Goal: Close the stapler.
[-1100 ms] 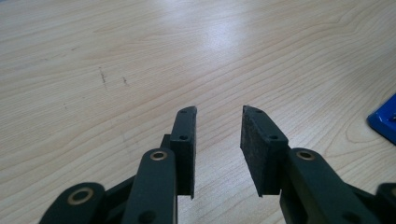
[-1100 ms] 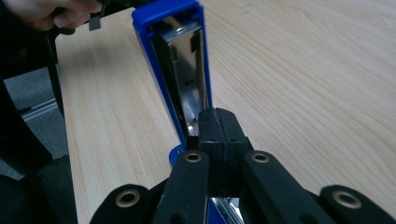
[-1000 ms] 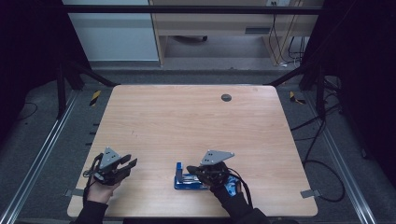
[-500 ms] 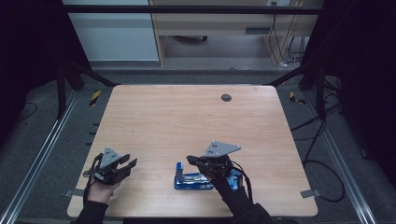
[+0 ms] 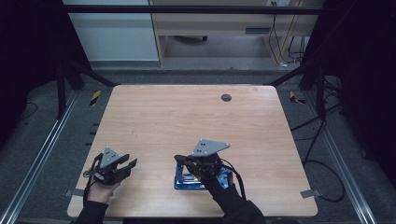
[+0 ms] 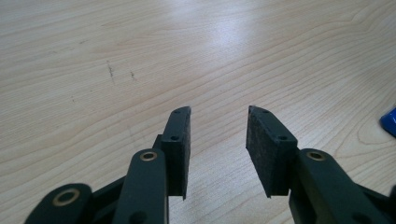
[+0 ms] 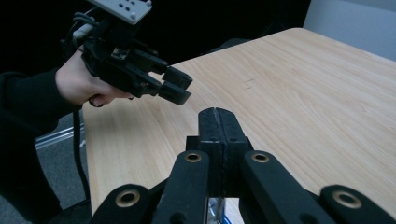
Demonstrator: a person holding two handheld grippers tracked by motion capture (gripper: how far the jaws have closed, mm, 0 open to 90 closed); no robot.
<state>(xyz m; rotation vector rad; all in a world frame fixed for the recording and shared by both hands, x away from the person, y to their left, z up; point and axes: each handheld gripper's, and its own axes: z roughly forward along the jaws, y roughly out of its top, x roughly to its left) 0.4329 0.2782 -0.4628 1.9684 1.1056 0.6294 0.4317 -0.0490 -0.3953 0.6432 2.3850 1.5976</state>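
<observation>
A flat blue object (image 5: 187, 182) with a pale shiny middle lies near the table's front edge. My right gripper (image 5: 181, 160) hovers just above it, jaws pointing left. In the right gripper view, the right gripper (image 7: 218, 116) is shut with its pads pressed together and nothing visible between them. A sliver of the blue object (image 7: 215, 210) shows under the jaws. My left gripper (image 5: 130, 166) is held low over the table at the front left, apart from the blue object. The left gripper (image 6: 218, 119) is open, bare wood between its pads. A blue corner (image 6: 389, 122) shows at the right edge there.
The wooden table (image 5: 187, 116) has a small dark round disc (image 5: 226, 97) near its far edge. In the right gripper view a hand (image 7: 79, 84) holds the left gripper (image 7: 176, 89) beyond the table's left edge. Metal rails and cables run on the floor around the table.
The right gripper has risen a little above the blue object and shifted slightly; its grey plate sits higher. The left gripper has hardly moved.
</observation>
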